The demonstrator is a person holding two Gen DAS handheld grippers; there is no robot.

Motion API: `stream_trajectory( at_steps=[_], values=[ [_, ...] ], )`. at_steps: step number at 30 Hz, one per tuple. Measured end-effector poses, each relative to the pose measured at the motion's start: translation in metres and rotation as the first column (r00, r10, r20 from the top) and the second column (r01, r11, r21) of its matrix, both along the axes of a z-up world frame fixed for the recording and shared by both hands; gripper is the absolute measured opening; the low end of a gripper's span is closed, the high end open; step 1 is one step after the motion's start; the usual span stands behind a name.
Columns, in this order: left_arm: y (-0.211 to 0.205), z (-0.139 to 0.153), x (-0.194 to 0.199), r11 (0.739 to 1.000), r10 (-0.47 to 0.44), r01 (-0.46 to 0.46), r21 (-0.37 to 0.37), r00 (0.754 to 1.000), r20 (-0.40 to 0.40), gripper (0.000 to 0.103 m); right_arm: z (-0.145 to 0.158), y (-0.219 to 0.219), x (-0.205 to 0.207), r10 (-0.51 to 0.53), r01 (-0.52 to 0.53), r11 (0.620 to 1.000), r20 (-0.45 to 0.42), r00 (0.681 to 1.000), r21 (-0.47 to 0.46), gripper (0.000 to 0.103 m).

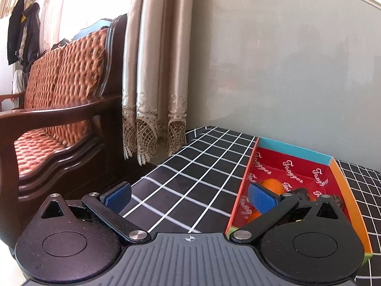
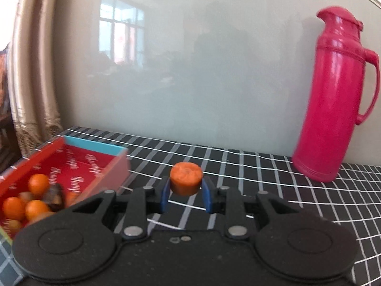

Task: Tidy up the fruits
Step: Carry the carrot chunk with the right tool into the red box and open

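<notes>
While clamped: orange chunk (image 2: 186, 178), right gripper (image 2: 185, 191).

Bare checked cloth (image 2: 238, 166) between red box (image 2: 78, 166) and pink flask (image 2: 333, 95).

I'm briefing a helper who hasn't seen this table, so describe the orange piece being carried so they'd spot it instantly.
Start at the tall pink thermos on the black checked tablecloth. To its left, the right hand-held gripper pinches a carrot chunk. Unlike the round oranges in the red box, it is a flat-topped cylinder.

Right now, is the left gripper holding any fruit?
No, the left gripper stands wide open over the checked cloth, nothing between its pads.
</notes>
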State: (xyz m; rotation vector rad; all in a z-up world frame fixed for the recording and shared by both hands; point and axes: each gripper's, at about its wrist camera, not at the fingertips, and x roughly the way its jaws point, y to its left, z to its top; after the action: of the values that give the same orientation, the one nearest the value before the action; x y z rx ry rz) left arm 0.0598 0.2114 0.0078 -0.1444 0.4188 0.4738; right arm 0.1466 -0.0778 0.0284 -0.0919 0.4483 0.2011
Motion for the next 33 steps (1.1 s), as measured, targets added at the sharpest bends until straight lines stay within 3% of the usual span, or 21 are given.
stream_trajectory(
  at_steps=[11, 30, 33],
  values=[
    [-0.014, -0.002, -0.027, 0.998, -0.059, 0.059, 0.020, 0.998, -0.016, 0.103, 0.003, 0.073, -0.034, 0.168, -0.169, 0.986, 0.021, 0.985, 0.013, 0.027],
    [-0.033, -0.001, -0.036, 0.990, -0.130, 0.131, 0.054, 0.991, -0.019, 0.103, -0.011, 0.106, -0.033, 0.220, -0.220, 0.975, -0.014, 0.975, 0.020, 0.028],
    [-0.035, -0.001, -0.037, 0.990, -0.127, 0.128, 0.052, 0.992, -0.021, 0.103, -0.010, 0.104, -0.038, 0.195, -0.195, 0.981, 0.013, 0.981, -0.006, 0.044]
  ],
)
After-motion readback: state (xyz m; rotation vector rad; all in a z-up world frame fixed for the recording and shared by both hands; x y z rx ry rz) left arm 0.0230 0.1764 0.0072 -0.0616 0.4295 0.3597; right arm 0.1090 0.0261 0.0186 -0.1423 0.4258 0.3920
